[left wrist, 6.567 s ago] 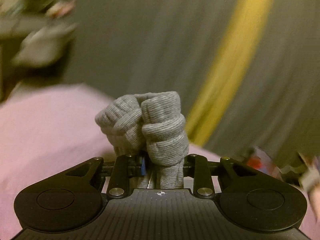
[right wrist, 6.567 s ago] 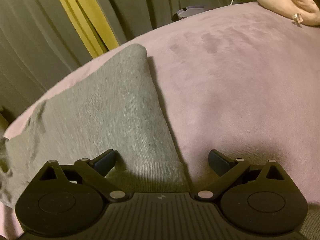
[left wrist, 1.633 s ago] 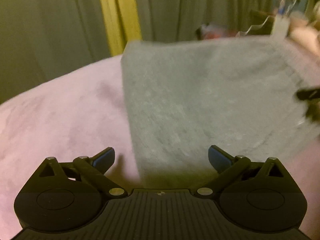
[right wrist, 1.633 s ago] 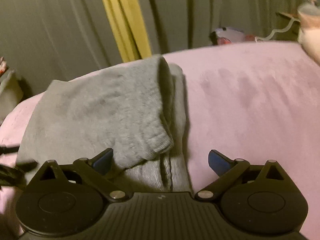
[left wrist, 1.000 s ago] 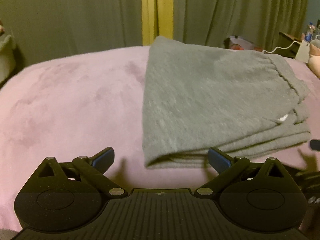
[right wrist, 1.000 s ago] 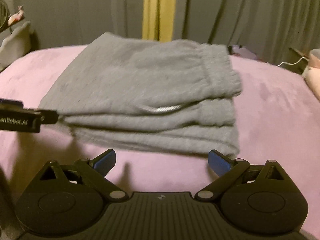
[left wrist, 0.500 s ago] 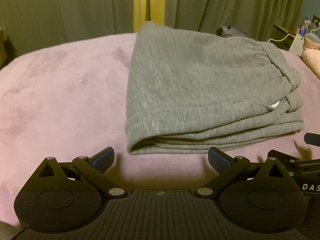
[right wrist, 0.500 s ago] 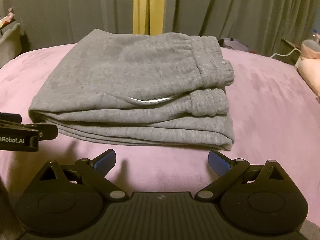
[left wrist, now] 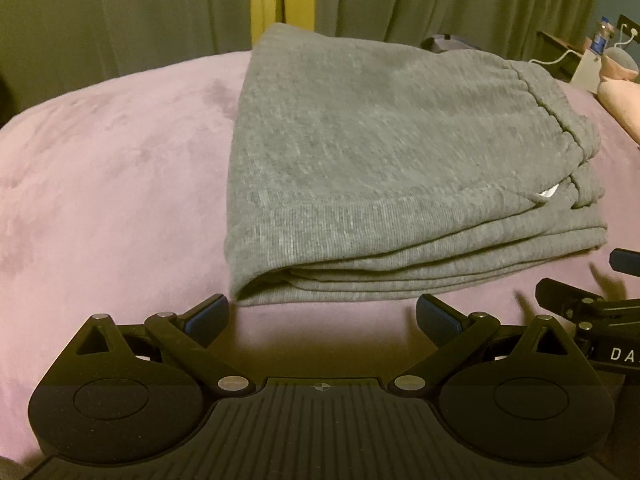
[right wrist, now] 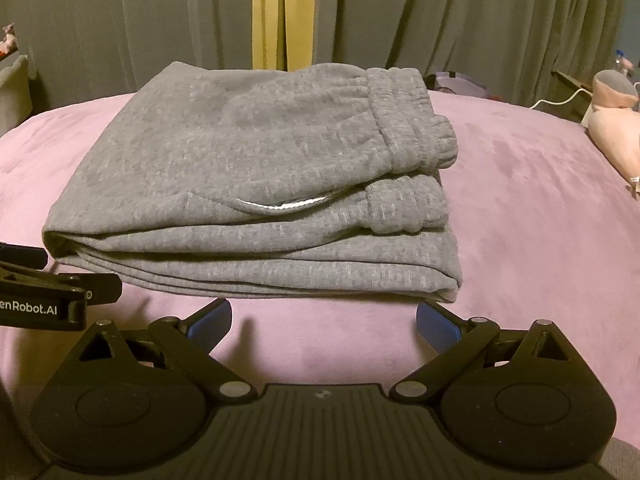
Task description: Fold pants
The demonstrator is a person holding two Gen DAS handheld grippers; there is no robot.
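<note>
A soft pink-purple plush blanket [right wrist: 520, 208] is covering the bed, dark olive curtains [right wrist: 120, 20] are hanging behind it (a yellow strip [right wrist: 269, 12] is showing between them), and a pale pink stuffed toy [right wrist: 616, 128] is lying at the right edge.

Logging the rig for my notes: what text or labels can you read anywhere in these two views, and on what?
"enRobot.AI", cut off at the frame edge, on the left claw in the right wrist view.
"DA", cut off, on the right claw in the left wrist view.
Bottle label: too small to read.
No text on the gray pants.
</note>
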